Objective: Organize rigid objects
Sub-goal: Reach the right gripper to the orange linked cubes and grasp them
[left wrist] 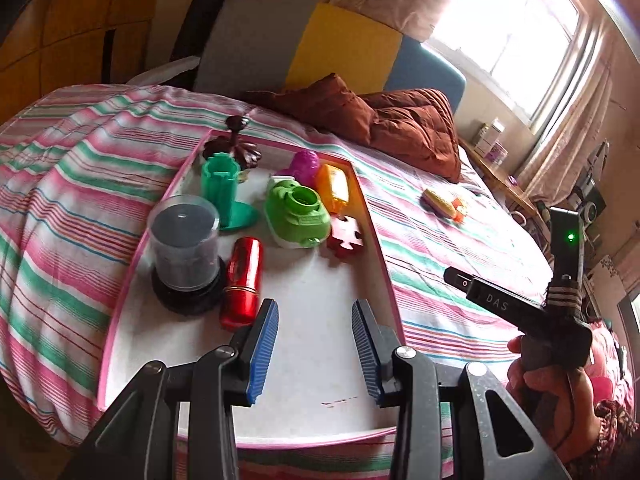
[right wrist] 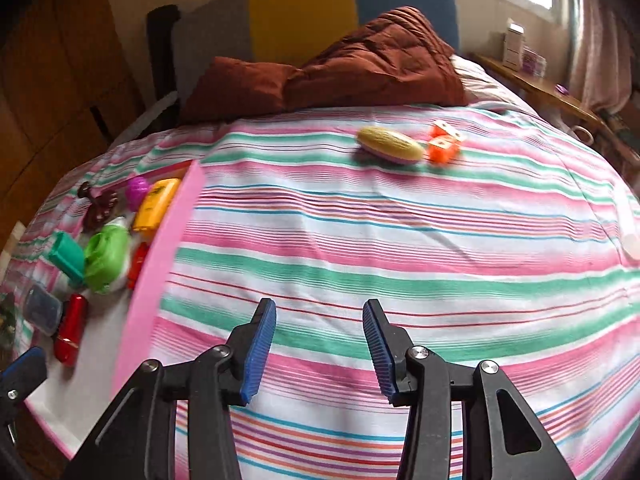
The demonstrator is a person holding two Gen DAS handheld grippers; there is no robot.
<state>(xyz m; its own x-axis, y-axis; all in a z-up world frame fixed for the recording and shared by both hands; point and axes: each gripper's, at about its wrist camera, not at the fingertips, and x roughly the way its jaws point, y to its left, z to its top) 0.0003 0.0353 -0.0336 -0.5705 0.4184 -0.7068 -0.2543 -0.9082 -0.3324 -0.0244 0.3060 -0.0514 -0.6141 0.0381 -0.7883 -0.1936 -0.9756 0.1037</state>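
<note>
Red tube (left wrist: 242, 284) long axis runs up-down in tray (left wrist: 372, 216), "DAS" on black handle (left wrist: 496, 302), left gripper (left wrist: 316, 344) and right gripper (right wrist: 320, 350) jaws part open, empty

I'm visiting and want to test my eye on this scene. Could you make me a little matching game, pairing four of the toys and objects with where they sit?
Things:
1. red cylinder
2. yellow oval toy
3. red puzzle piece
4. orange case

Places:
A. out on the striped bedspread, beside the orange dice
B. lying in the tray, next to the clear-lidded disc container
C. in the tray, beside the purple toy
D. in the tray, right of the green toy

Pairs: 1-B, 2-A, 3-D, 4-C
</note>
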